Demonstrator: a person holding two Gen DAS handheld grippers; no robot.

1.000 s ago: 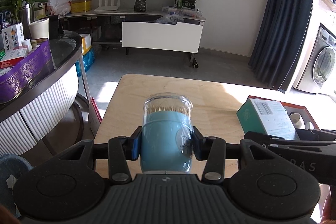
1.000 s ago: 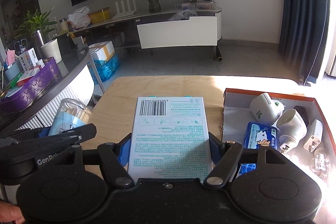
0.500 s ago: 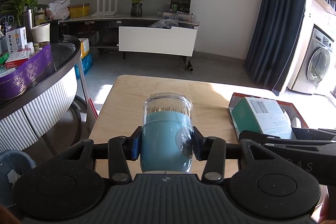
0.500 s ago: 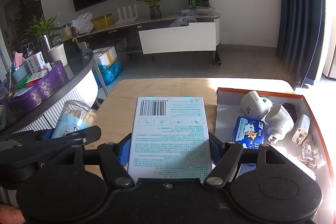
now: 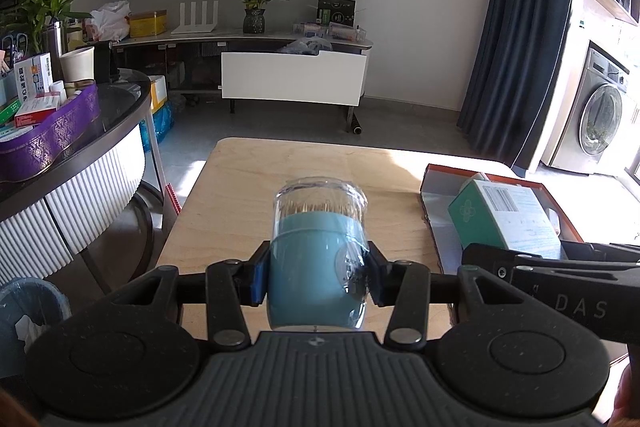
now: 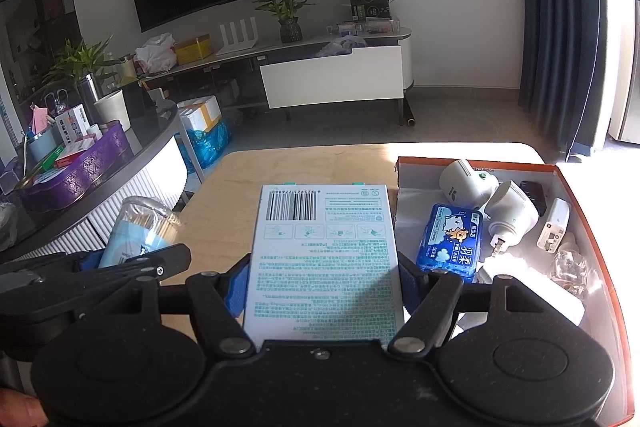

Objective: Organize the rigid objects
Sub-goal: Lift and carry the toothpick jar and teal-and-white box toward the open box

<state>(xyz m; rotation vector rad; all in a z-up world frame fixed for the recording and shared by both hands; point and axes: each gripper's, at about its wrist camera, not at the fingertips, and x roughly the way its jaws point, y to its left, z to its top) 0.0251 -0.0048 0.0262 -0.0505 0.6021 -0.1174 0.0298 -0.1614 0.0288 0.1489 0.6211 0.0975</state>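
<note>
- While both hands carry their loads above the wooden desk (image 5: 248, 187), the left gripper (image 5: 316, 279) has its fingers pinching a toothpick jar (image 5: 318, 259) by its blue lower half, clear lid pointing away, held off the desk surface.
- The right gripper (image 6: 322, 287) has its fingers clamped on the long sides of a flat white box (image 6: 324, 259), barcode face up, which leaves its far end free to go down first.
- The orange-rimmed tray (image 6: 576, 171) lies on the right of the desk, just beside the box's right edge; it holds a blue tissue pack (image 6: 450, 239), two white plug-in devices (image 6: 512, 213) and a white charger (image 6: 554, 225).
- Judging by the sorted items there, the tray is the likely destination; its near-left part looks free.
- The jar sits left of the box, well short of the tray.
</note>
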